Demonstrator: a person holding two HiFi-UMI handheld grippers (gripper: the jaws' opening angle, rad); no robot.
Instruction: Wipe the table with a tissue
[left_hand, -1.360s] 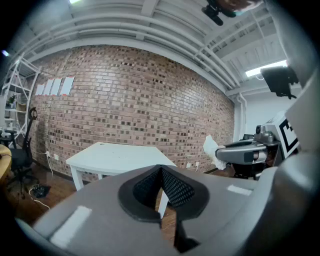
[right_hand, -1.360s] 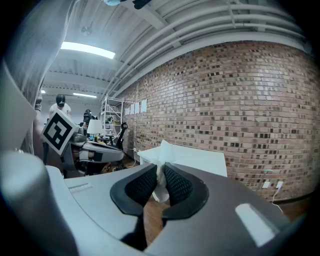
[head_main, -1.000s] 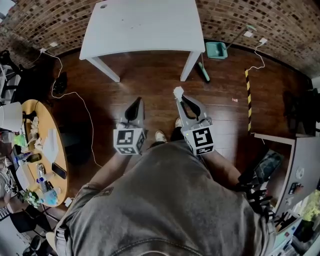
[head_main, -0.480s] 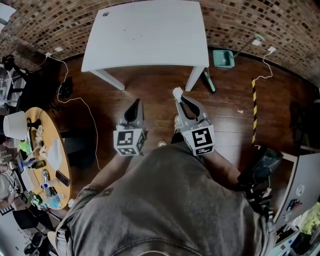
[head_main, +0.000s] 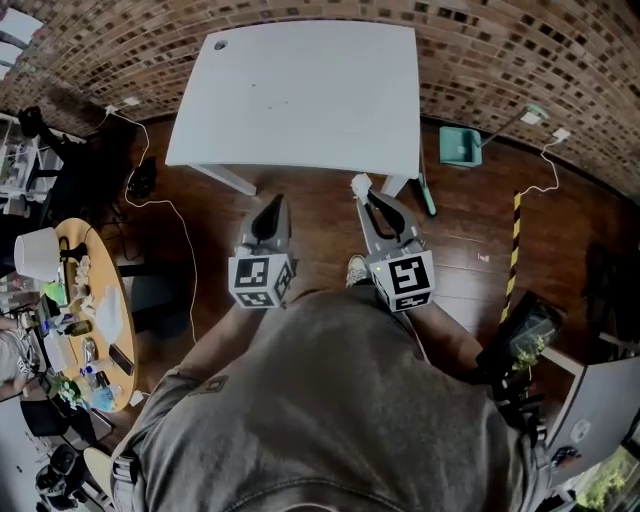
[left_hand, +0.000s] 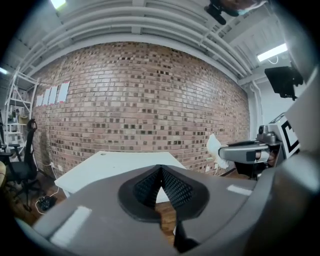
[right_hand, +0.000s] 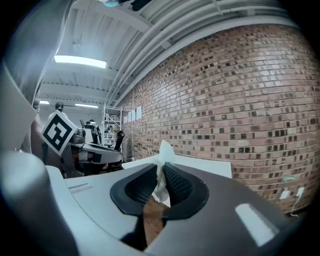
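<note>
Your right tongs (right_hand: 161, 174) are pressed together on a white tissue (right_hand: 163, 150). It is pinched between the ribbed black pads, with a crumpled tuft sticking out past the tips and a smaller fold hanging behind them. Your left tongs (left_hand: 161, 174) are also pressed together, pads meeting at the tips with nothing between them. In the head view you hold both side by side in front of your body, over the wooden floor (head_main: 470, 215), each pointing ahead at the white table (head_main: 300, 90). The tissue at the tips of the right tongs sits just short of the table's near edge, close beside the right front leg (head_main: 396, 186). The left tongs lie slightly farther back from that edge. The table top ahead of both tongs shows only a few small dark specks and a small round dark mark (head_main: 220, 44) at its far left corner. Beyond the table runs a brick wall (head_main: 520, 50). Right of the right tongs, a teal dustpan (head_main: 460, 147) rests on the floor near the wall, and a yellow and black strip (head_main: 515, 250) runs along the boards. Well off to the left of the left tongs, a white cable (head_main: 180, 250) trails across the floor towards a round wooden table (head_main: 108, 345) crowded with small things. One shoe (head_main: 356, 268) shows just behind the right tongs.
</note>
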